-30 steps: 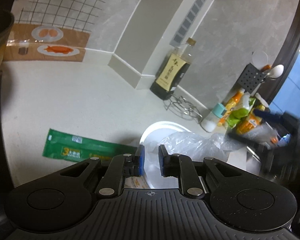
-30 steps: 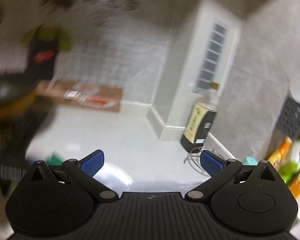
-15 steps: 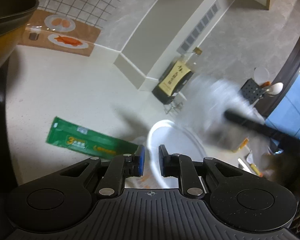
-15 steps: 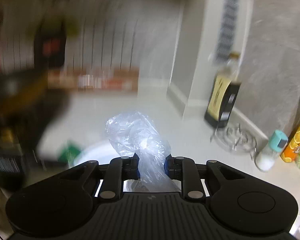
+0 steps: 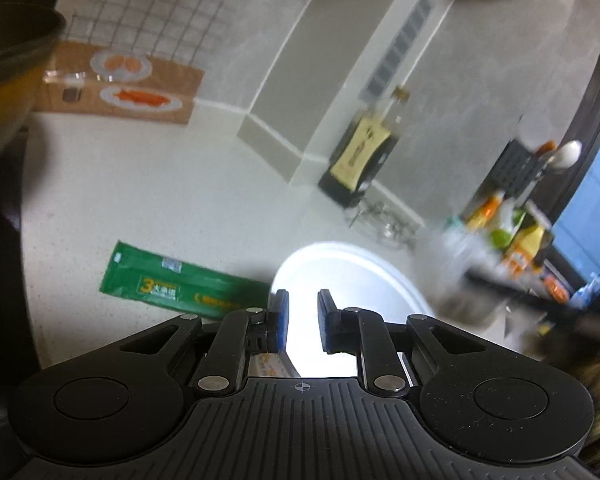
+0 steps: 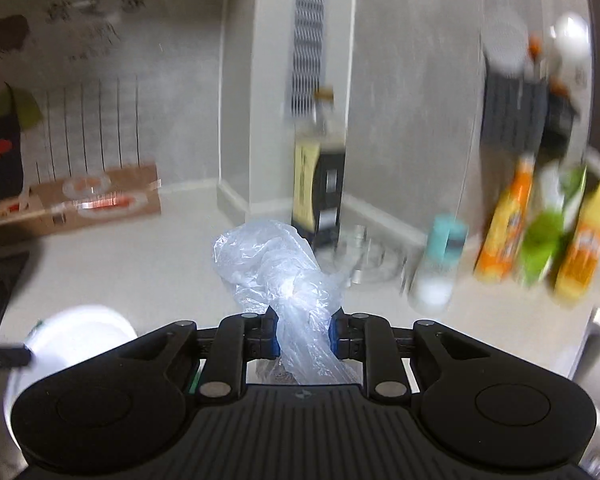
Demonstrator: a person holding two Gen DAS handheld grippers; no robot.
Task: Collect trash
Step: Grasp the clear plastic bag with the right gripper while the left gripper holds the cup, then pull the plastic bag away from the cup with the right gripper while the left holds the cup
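Note:
My right gripper [image 6: 303, 332] is shut on a crumpled clear plastic bag [image 6: 276, 268] and holds it above the counter. In the left wrist view that bag [image 5: 454, 268] is a blur at the right, carried off the white plate [image 5: 364, 276]. A green wrapper [image 5: 180, 284] lies flat on the counter left of the plate. My left gripper [image 5: 302, 320] hovers over the plate's near edge. Its jaws stand a narrow gap apart and hold nothing.
A dark sauce bottle [image 5: 360, 160] stands by the wall, with a wire trivet [image 5: 384, 220] before it. Orange and green bottles [image 6: 540, 232] and a teal-capped bottle [image 6: 436, 264] stand at the right. A dark pan [image 5: 8, 64] is at the far left.
My right gripper closed on the plastic bag, lifted it off the plate and swung it right. My left gripper has stayed over the plate with the same narrow gap.

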